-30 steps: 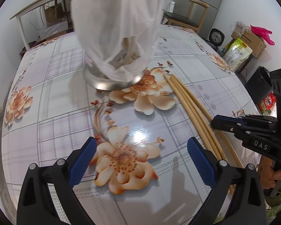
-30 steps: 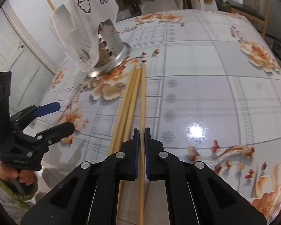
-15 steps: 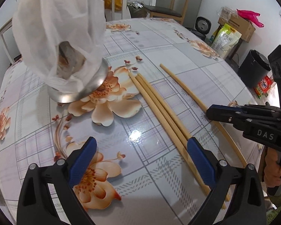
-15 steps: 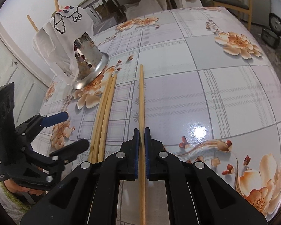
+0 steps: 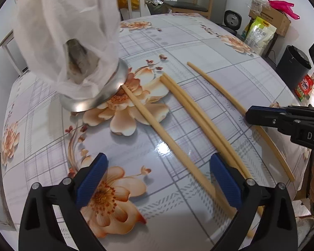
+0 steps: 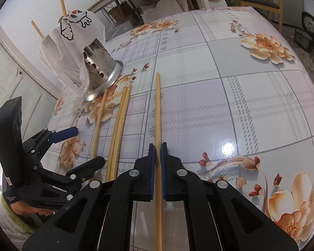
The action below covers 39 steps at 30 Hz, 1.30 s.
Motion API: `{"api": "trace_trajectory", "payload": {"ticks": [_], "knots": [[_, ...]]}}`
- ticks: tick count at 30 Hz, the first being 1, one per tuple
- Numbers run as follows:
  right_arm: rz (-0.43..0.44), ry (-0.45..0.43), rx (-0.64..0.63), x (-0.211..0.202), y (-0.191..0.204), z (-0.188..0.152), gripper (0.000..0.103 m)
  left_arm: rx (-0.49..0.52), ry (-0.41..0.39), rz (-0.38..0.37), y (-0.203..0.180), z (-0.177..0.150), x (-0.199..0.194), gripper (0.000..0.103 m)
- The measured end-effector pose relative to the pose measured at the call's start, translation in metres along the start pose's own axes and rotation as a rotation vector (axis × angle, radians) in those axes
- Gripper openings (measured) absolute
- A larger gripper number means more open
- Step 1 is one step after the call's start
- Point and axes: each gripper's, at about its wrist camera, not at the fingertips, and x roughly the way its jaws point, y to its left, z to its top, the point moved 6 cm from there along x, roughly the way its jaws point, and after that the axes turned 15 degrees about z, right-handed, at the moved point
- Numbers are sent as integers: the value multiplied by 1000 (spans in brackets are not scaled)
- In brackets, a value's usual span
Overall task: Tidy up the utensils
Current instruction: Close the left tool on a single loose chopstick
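Observation:
Several long wooden chopsticks lie on the flowered tablecloth [image 5: 52, 129]. My right gripper [image 6: 157, 148] is shut on one chopstick [image 6: 157, 108], which lies apart from the others; it also shows in the left wrist view as the held chopstick [image 5: 217, 87] in the right gripper [image 5: 249, 115]. A pair of chopsticks [image 5: 194, 113] lies side by side. A single chopstick [image 5: 157, 125] has its far tip at the base of the metal holder [image 5: 90, 102]. White printed cloth [image 6: 73, 41] drapes the holder, and two chopsticks [image 6: 62, 2] stand in it. My left gripper [image 5: 158, 163] hangs open over the single chopstick's near part.
A wooden chair [image 5: 198, 2] stands beyond the table's far edge. A black bin [image 5: 293, 64], a cardboard box and bags [image 5: 261, 29] sit on the floor at the right. A hand [image 6: 29, 209] holds the left gripper [image 6: 86, 146] near the table's left edge.
The right gripper has drawn its chopstick sideways out of the bundle. One more chopstick has split off toward the holder. The left gripper has shifted over toward the chopsticks, still open.

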Motion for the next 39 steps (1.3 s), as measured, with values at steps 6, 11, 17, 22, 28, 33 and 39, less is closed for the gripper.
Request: {"api": "trace_trajectory", "payload": {"ticks": [6,11,17,22,28,33,39], "knots": [[-2,-1,-2,0,0,0,3,1,-7,48,12,-6,-6,91],[-8,0,-6,0,0,0,3,-22,13,38,17,-13,-11,66],[-16,-2,-12,0,0,0,3,-19,20,8,12,-22,-22,36],[-27,-2,-14,1,2,0,3,-18,26,-5,12,-27,-26,21],[-42,3,-28,2,3,0,3,-40,31,-12,19,-35,-28,8],[-48,25,-30,1,6,-3,3,-68,53,-62,26,-45,-32,6],[-45,78,-42,-5,12,-18,3,-78,111,-123,35,-68,-44,6]]}}
